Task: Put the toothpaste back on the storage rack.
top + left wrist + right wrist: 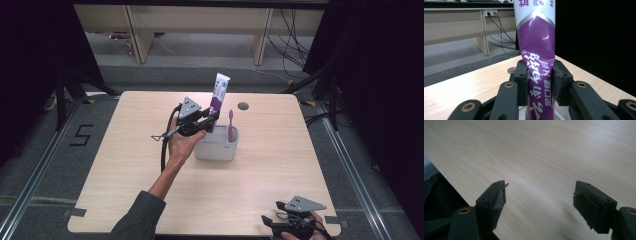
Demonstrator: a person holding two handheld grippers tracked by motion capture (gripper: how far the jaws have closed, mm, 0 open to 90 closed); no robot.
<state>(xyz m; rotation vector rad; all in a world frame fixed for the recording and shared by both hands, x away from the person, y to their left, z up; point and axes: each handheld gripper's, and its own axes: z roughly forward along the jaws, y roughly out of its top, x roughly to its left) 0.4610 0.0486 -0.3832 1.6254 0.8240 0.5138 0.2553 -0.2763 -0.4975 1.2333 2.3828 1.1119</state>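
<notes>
- left gripper (207, 119) clamps purple-and-white toothpaste tube (218, 100) between both pads, jaws narrowed onto its lower part, tube upright and leaning slightly, top rising well above the jaws
- tube's bottom end goes down below the jaws over grey holder (216, 146)
- pink toothbrush (230, 125) stands in holder, just beside the jaws
- right gripper (539, 197) jaws wide, nothing between, bare table (544, 152) beneath

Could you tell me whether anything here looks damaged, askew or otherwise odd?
Only small things: the toothpaste tube is squeezed in where the left claw clamps it, and a pad on the right claw looks frayed at its tip.
</notes>
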